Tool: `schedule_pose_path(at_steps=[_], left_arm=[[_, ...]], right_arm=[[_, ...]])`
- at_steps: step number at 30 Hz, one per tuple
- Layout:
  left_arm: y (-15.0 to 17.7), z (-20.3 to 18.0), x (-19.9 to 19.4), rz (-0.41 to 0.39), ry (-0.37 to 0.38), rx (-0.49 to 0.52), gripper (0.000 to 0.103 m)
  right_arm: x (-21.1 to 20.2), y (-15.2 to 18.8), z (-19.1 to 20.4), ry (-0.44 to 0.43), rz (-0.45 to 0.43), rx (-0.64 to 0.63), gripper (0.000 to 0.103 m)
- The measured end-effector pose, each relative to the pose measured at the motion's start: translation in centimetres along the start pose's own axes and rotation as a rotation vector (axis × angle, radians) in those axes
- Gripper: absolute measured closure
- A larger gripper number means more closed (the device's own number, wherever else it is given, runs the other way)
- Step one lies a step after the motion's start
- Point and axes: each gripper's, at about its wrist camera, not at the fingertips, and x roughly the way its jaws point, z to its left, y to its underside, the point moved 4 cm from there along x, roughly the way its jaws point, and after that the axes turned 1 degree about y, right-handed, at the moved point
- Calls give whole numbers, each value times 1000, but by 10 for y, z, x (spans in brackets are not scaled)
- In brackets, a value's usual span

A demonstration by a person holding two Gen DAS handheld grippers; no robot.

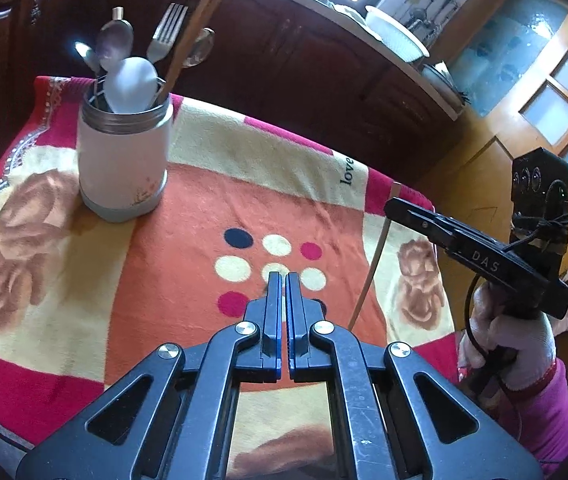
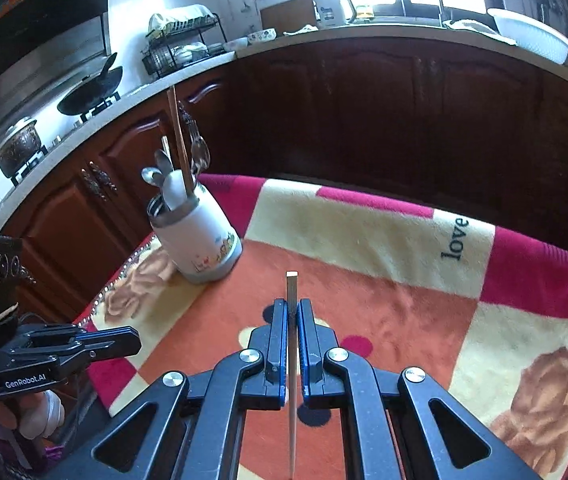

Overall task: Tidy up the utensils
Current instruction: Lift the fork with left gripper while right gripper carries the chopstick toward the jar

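A white utensil holder (image 1: pixel 122 160) stands at the far left of the table and holds spoons, a fork (image 1: pixel 168 34) and one wooden chopstick (image 1: pixel 194 36). It also shows in the right wrist view (image 2: pixel 200 240). My right gripper (image 2: pixel 293 310) is shut on a second wooden chopstick (image 2: pixel 292 360), which runs lengthwise between the fingers and sticks out past the tips. In the left wrist view that gripper (image 1: pixel 394 206) is at the right table edge with the chopstick (image 1: pixel 372 272) hanging down. My left gripper (image 1: pixel 283 280) is shut and empty above the table's middle.
A patterned blanket (image 1: pixel 244 208) in red, cream and orange covers the table. Dark wood cabinets (image 2: pixel 364 120) and a counter with a white bowl (image 2: pixel 532 40) lie behind. A door (image 1: pixel 544 100) is at the right.
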Motion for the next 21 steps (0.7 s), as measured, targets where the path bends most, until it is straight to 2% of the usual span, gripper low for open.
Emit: schedule_pose_path(at_steps=[5, 12, 17, 21], left_arm=[[4, 1, 20, 51, -16, 9, 102], [17, -8, 97, 212, -59, 118, 96], [14, -13, 134, 259, -35, 229, 77], [15, -14, 158, 321, -58, 302, 76]], right_arm=[[3, 2, -3, 7, 12, 1, 99], [-5, 5, -16, 16, 6, 30, 99], [-13, 7, -26, 11, -6, 54, 99], [-15, 8, -35, 6, -10, 74, 99]])
